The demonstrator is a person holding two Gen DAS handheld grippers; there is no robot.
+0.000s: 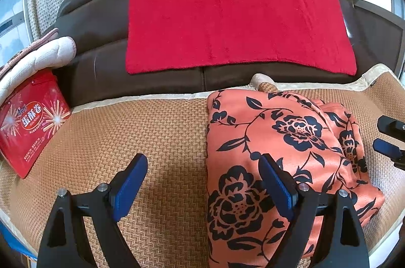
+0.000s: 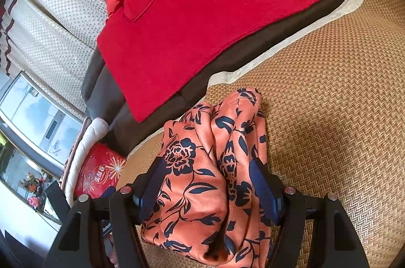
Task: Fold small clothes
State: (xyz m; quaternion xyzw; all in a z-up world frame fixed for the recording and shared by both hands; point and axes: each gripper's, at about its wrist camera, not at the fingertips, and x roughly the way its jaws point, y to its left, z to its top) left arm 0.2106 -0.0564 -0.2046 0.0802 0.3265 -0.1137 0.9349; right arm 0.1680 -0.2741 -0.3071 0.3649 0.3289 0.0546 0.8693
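Note:
An orange garment with a black flower print (image 1: 283, 154) lies folded on a woven straw mat (image 1: 152, 141). My left gripper (image 1: 203, 166) is open above the garment's left edge, one finger over the mat and one over the cloth. My right gripper (image 2: 206, 169) is open, its fingers on either side of the bunched right side of the garment (image 2: 202, 179), not closed on it. The right gripper's fingertips also show at the right edge of the left wrist view (image 1: 389, 138).
A red towel (image 1: 227, 14) lies on a dark brown sofa (image 1: 101, 52) behind the mat. A red egg-roll box (image 1: 30, 126) and a white quilted cushion (image 1: 43, 57) sit at the left. Dotted curtains (image 2: 58, 14) hang behind.

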